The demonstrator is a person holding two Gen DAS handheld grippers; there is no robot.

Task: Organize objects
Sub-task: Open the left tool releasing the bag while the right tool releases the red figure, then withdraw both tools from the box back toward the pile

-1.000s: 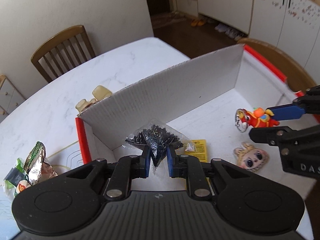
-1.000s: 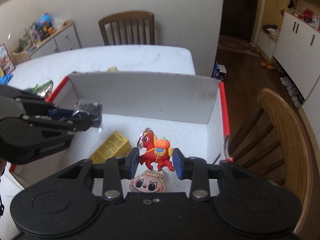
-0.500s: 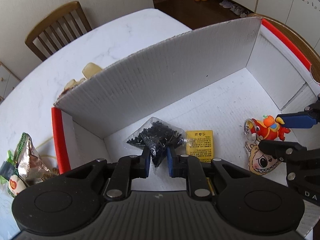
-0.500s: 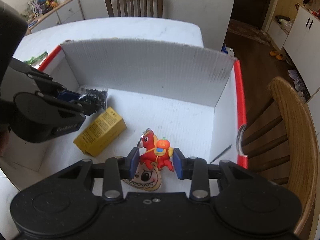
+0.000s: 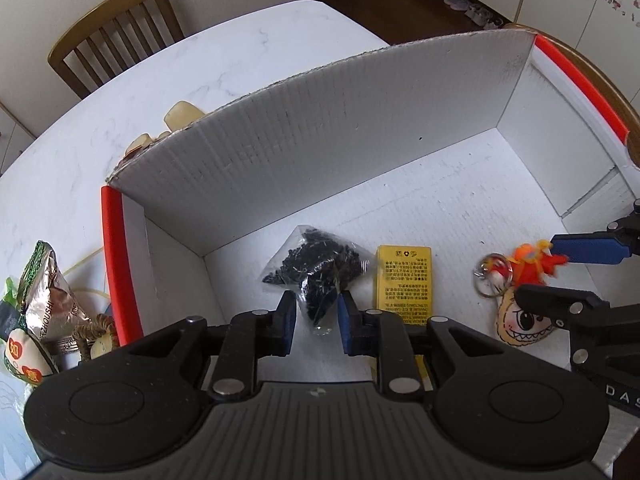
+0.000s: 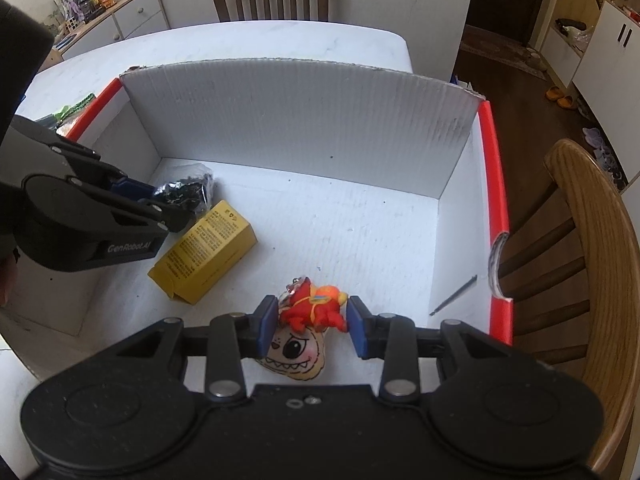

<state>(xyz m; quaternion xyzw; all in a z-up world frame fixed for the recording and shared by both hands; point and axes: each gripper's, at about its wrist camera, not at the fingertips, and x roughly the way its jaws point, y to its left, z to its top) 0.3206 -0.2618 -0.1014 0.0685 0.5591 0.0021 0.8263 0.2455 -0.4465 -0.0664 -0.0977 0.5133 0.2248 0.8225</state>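
Observation:
A white corrugated box [image 5: 320, 140] with red rims stands open on the table. My left gripper [image 5: 317, 312] is low inside it, at the box's left end. Its jaws are opening, with a corner of a clear bag of small black parts [image 5: 316, 264] still between the pads; the bag lies on the box floor. A yellow carton [image 5: 404, 276] lies right of the bag. My right gripper [image 6: 312, 320] is shut on a red horse keychain [image 6: 316, 308], which touches a plush face charm [image 6: 296, 352] on the floor. The left gripper [image 6: 172, 208] shows in the right wrist view too.
Snack packets [image 5: 44, 312] lie on the marble table [image 5: 200, 64] left of the box, and pale objects [image 5: 182, 114] sit behind its far wall. A thin dark stick [image 6: 454, 294] lies on the box floor near the right wall. Wooden chairs [image 5: 116, 32] [image 6: 592, 260] stand around the table.
Both grippers sank deeper into the box. The bag now rests on the floor and the left jaws stand slightly wider. The horse has tipped down onto the plush face.

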